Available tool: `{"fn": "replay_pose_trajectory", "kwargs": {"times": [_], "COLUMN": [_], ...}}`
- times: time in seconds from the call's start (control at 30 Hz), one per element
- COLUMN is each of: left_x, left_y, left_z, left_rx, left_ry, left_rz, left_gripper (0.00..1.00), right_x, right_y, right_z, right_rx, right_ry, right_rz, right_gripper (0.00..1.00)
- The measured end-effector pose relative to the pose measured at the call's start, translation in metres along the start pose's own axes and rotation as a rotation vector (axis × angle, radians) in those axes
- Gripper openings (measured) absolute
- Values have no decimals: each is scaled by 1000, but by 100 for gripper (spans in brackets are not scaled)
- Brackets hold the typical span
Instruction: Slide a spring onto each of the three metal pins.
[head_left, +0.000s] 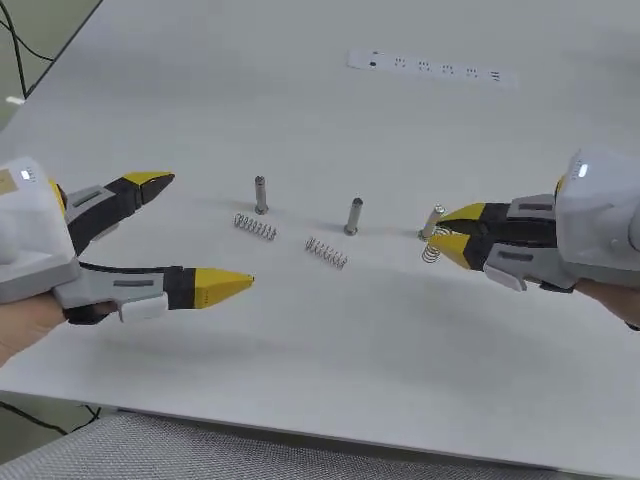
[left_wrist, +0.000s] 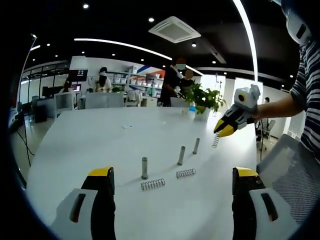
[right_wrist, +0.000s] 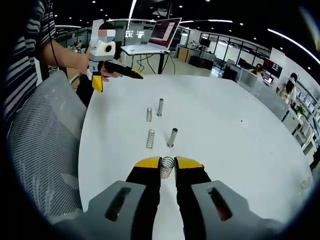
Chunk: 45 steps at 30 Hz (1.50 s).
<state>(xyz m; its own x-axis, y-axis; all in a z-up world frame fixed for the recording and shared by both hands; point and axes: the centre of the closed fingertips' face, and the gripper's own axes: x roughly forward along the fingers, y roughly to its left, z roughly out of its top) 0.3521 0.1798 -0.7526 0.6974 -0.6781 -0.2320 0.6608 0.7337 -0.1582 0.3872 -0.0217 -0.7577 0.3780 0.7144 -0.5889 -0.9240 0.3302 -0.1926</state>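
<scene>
Three short metal pins stand upright on the white table: left pin (head_left: 260, 194), middle pin (head_left: 353, 216), right pin (head_left: 433, 221). Two springs lie flat, one (head_left: 255, 227) by the left pin and one (head_left: 326, 252) by the middle pin. A third spring (right_wrist: 167, 167) is pinched between the yellow tips of my right gripper (right_wrist: 168, 164), held just beside the right pin (head_left: 431, 245). My left gripper (head_left: 190, 230) hangs open at the left, short of the pins, nothing between its fingers (left_wrist: 101, 175). The left gripper view shows the pins (left_wrist: 144, 167) and the right gripper (left_wrist: 226, 127) holding the spring.
A white power strip (head_left: 432, 68) lies at the far side of the table. The table's front edge (head_left: 300, 425) runs below my grippers, with a grey mesh chair beneath. Other people and desks stand far behind.
</scene>
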Motion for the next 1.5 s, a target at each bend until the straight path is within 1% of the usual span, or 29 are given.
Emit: {"fn": "replay_pose_trajectory", "kwargs": {"times": [0.1, 0.33, 0.53, 0.7, 1.0, 1.37, 1.5], "left_x": [0, -3, -5, -5, -6, -6, -7], "left_y": [0, 1, 1, 1, 3, 3, 2], "left_z": [-1, -4, -6, -6, -4, -2, 0], "left_rx": [10, 6, 0, 0, -1, 0, 0], "left_ry": [10, 17, 21, 22, 22, 30, 27], "left_rz": [0, 6, 11, 13, 22, 20, 20], "left_gripper": [97, 97, 97, 97, 97, 97, 97], "right_x": [-2, -4, -2, 2, 6, 11, 12], "right_y": [-8, -26, -44, -55, -64, -63, -61], "right_z": [2, 3, 6, 6, 3, 6, 6], "right_rx": [12, 12, 27, 33, 61, 69, 73], "right_ry": [-7, -3, -8, -6, -4, 2, 4], "right_rz": [-19, -62, -94, -113, -128, -115, -109], "right_gripper": [12, 12, 12, 12, 12, 12, 12]}}
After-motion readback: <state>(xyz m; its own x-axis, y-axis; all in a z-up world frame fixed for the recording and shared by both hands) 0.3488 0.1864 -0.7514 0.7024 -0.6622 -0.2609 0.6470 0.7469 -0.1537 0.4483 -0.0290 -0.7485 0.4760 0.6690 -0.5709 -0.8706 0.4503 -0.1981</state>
